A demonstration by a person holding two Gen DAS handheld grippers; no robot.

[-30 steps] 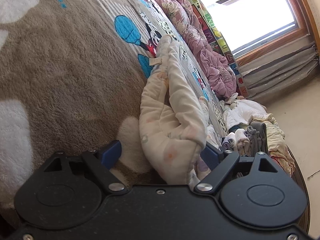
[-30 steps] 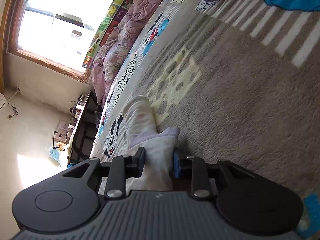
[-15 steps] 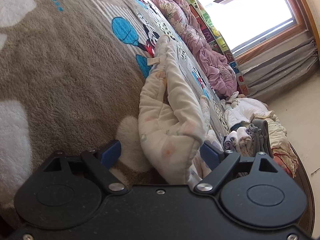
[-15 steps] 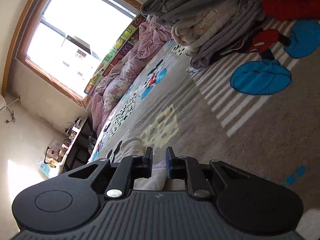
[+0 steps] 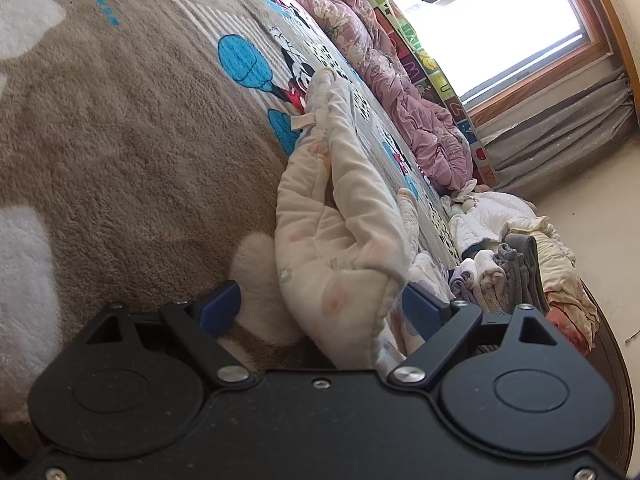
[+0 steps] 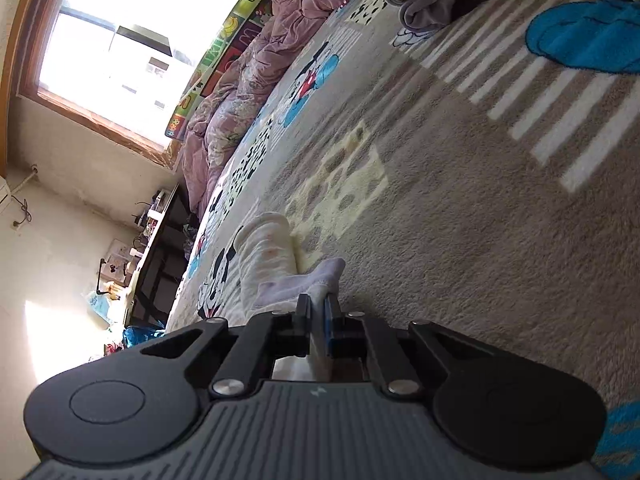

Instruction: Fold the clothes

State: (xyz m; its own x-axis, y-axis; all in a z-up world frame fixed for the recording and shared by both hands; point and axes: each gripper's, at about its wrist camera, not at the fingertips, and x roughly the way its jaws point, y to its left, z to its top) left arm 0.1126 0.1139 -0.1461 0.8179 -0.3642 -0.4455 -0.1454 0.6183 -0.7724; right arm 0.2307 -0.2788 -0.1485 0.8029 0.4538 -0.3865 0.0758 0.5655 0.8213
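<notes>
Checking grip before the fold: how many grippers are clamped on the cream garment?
1. The right gripper is shut on the cream garment; the left gripper stands open around it.

Bed blanket (image 5: 120,140): showing taupe plush with white stripes, blue balloons, cartoon mice in black, white and red. Padded garment (image 5: 340,248): showing cream with faint peach and green prints; lilac cuff (image 6: 320,276) showing at one end. Quilt (image 5: 400,88): showing mauve with pale floral print. Alphabet mat (image 6: 224,40): showing multicoloured lettered squares. Left tongs (image 5: 320,308) and right tongs (image 6: 318,316): showing black bodies with blue pads. Folded pile (image 5: 512,268): showing grey, white, lilac.
</notes>
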